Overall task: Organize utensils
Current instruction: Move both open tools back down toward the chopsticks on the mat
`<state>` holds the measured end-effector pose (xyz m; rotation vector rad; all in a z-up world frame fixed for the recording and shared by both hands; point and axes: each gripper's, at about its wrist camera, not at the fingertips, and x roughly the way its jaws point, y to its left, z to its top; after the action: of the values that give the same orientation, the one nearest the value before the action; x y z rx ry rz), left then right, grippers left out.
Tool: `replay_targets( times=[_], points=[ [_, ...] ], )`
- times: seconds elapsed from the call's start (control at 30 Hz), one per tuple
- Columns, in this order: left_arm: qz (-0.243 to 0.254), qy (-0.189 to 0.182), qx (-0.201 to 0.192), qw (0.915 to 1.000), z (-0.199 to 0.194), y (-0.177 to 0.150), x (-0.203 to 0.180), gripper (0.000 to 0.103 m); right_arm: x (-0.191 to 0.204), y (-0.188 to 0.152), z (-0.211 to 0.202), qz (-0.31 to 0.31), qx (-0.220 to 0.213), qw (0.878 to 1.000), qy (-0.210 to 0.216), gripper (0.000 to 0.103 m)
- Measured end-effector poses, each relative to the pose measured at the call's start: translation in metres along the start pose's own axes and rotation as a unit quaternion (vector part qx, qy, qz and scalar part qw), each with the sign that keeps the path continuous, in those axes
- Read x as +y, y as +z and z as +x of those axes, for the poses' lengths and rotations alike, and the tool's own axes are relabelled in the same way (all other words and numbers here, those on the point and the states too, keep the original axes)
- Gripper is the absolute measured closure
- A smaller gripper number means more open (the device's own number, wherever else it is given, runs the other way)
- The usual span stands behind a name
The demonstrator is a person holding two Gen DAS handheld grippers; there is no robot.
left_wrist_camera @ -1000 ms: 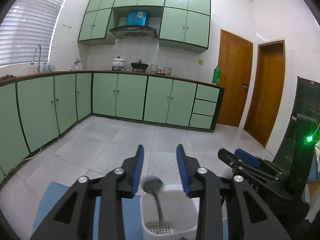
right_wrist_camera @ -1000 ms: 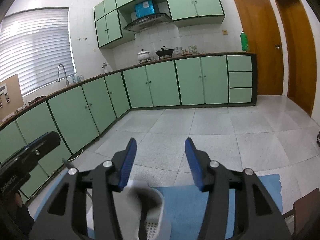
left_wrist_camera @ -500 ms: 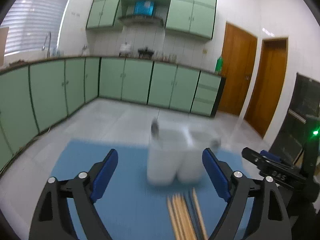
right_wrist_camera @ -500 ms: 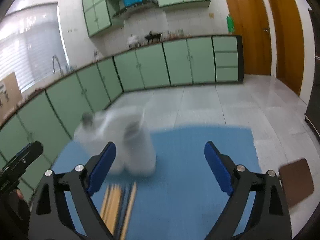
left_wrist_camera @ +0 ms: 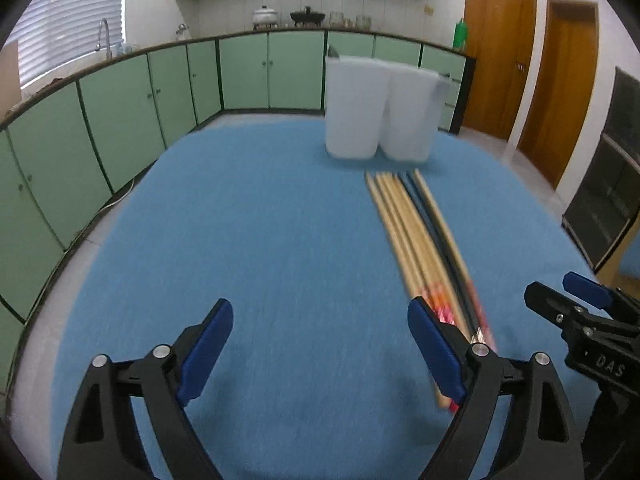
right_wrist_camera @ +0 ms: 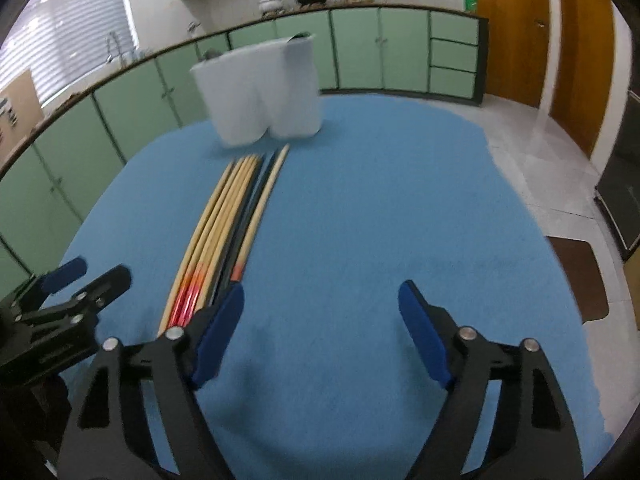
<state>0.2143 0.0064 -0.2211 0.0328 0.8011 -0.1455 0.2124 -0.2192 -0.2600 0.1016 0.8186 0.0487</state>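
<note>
Both the left gripper point(left_wrist_camera: 320, 344) and the right gripper point(right_wrist_camera: 320, 328) hang over the blue-covered counter point(left_wrist_camera: 260, 240) with jaws spread wide and nothing between them. A bundle of chopsticks point(left_wrist_camera: 420, 240) lies flat on the counter, pale wood with red-orange ends plus a few dark ones, its near end just beside the left gripper's right finger and the right gripper's left finger. Their far tips point at a white two-compartment utensil holder point(right_wrist_camera: 260, 92) standing upright near the far edge.
</note>
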Motion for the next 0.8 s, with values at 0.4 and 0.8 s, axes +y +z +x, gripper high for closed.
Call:
replay_targets(
  times=[0.4, 0.8],
  points=[
    [-0.001, 0.005, 0.024, 0.9997, -0.003, -0.016, 0.002, 0.016, 0.031, -0.013, 0.004, -0.052, 0.039, 0.998, 0.012, 0.039],
    [-0.017, 0.006, 0.026, 0.9995, -0.002, -0.016, 0.006, 0.016, 0.030, -0.014, -0.001, -0.057, 0.031, 0.998, -0.021, 0.042]
  ],
)
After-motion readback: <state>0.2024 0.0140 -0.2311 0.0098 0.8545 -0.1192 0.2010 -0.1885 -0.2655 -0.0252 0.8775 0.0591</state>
